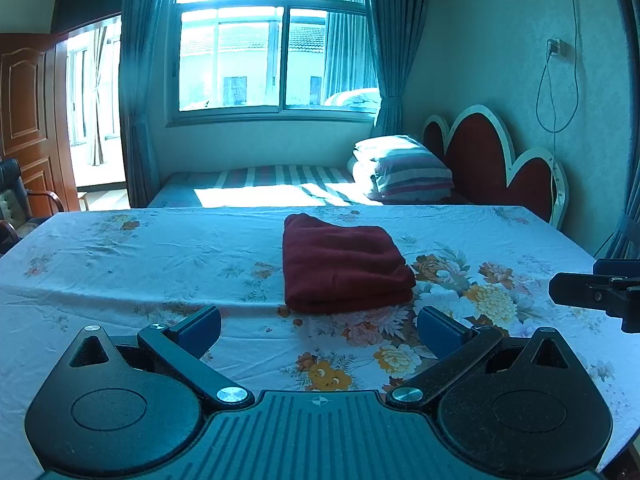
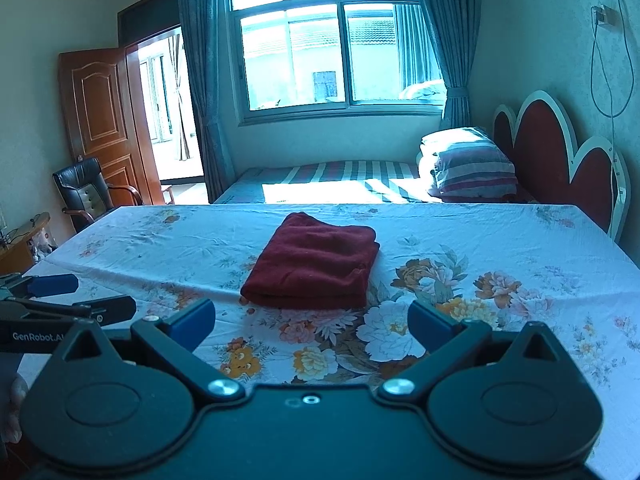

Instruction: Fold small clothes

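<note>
Nearest, the left tongs (image 1: 319,330) and right tongs (image 2: 311,322) gape wide, empty, above the floral-clothed counter (image 1: 120,264). The folded maroon garment (image 1: 344,266) lies mid-counter, long axis running away toward the window (image 1: 272,40). Only the right view shows a black chair (image 2: 86,188).

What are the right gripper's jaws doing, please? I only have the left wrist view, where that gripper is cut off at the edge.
Observer: In the right wrist view, the right gripper has its jaws wide apart with nothing between them, short of the red folded garment.
Operator: Thank you. Does the fold look tidy along its right side?
Observer: From that view, the right edge shows stacked layers, slightly stepped near the far corner rather than flush.
</note>
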`<state>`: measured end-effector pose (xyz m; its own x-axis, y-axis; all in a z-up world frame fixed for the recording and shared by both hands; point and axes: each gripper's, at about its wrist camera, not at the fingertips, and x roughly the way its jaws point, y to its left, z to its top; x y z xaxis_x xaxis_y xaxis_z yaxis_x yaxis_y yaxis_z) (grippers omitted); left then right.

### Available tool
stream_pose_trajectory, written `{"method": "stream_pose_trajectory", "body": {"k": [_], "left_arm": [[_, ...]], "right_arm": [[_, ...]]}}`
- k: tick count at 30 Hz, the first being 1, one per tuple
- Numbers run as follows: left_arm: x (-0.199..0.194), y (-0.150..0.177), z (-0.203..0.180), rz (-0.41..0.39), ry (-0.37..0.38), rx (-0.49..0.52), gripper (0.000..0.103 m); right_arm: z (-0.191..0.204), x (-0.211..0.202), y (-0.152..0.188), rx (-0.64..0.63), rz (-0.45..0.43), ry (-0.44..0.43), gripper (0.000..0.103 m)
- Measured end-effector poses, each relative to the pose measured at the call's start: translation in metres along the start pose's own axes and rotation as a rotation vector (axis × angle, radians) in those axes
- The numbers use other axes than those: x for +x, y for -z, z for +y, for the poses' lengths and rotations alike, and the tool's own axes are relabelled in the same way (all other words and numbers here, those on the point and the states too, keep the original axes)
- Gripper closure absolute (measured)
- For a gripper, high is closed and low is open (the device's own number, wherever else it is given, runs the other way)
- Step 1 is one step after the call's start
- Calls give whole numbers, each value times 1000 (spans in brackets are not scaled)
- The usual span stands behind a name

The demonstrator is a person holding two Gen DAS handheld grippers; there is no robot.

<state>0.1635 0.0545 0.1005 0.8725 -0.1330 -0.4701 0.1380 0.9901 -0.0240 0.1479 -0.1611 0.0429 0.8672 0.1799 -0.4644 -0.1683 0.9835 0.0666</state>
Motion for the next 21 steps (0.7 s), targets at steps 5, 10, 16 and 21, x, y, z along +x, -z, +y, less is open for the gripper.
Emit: {"method": "stream_pose_trajectory", "body": {"k": [5, 10, 16, 21], "left_arm": [[2, 0, -3, -1, 9, 11, 0], [1, -1, -5, -2, 16, 13, 0], [1, -1, -5, -2, 19, 16, 0], [0, -2, -4, -9, 20, 11, 0]], "right_arm": [[0, 0, 1, 6, -1, 6, 0], [1, -1, 1, 10, -1, 16, 0], [0, -1, 1, 15, -3, 21, 0], [3, -1, 2, 13, -5, 23, 0]]}}
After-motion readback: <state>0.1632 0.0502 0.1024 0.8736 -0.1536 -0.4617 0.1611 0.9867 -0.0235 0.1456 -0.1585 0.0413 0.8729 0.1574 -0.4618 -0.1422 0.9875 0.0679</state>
